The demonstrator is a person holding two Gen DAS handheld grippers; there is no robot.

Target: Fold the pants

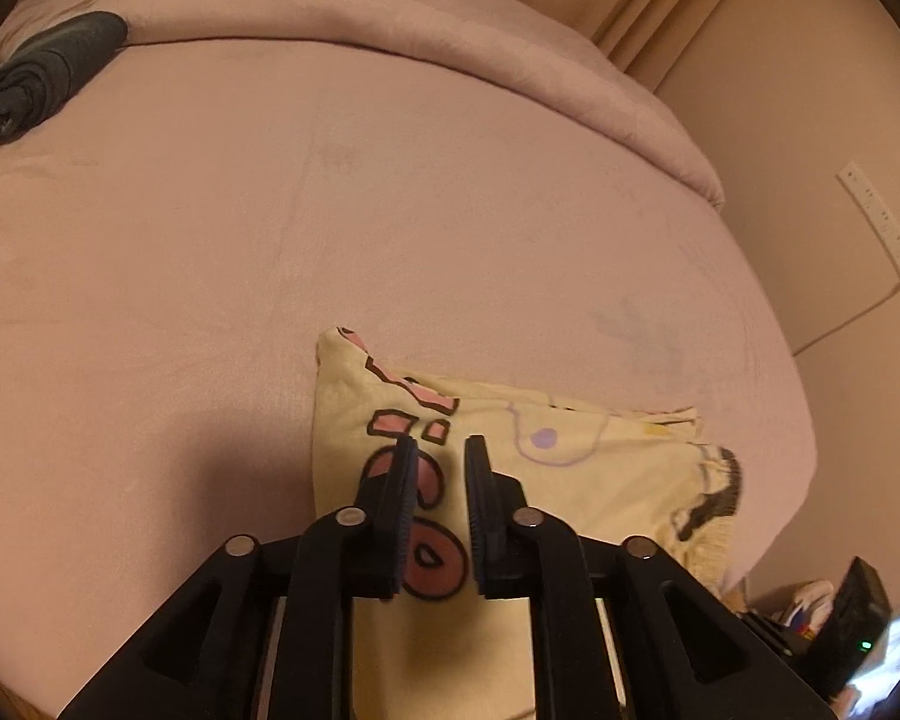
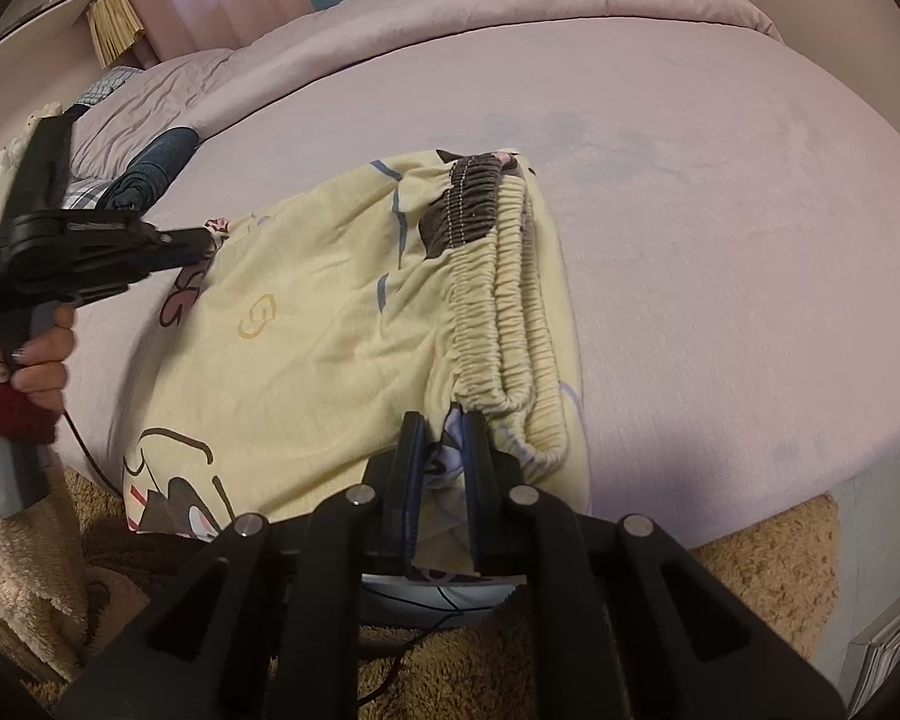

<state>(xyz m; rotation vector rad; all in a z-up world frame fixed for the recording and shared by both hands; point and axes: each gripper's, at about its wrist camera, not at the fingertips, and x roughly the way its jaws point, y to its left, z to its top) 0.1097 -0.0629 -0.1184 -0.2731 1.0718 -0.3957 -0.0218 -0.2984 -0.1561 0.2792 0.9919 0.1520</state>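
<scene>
Yellow printed pants (image 2: 330, 312) lie folded on the near part of the pink bed (image 2: 690, 210), long axis running left to right. Right tongs (image 2: 444, 420) clamped on cloth at the near corner by the waistband (image 2: 510, 300). Left tongs (image 1: 441, 444) over the left end, jaws slightly apart, nothing gripped. Each hand is nearer its own end.

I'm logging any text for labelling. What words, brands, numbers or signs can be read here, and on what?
No text can be read in either view.
pants: pink, black-outlined print shapes, perhaps letters, not legible.
left gripper: a raised marking on its body, too small and blurred to read.
</scene>
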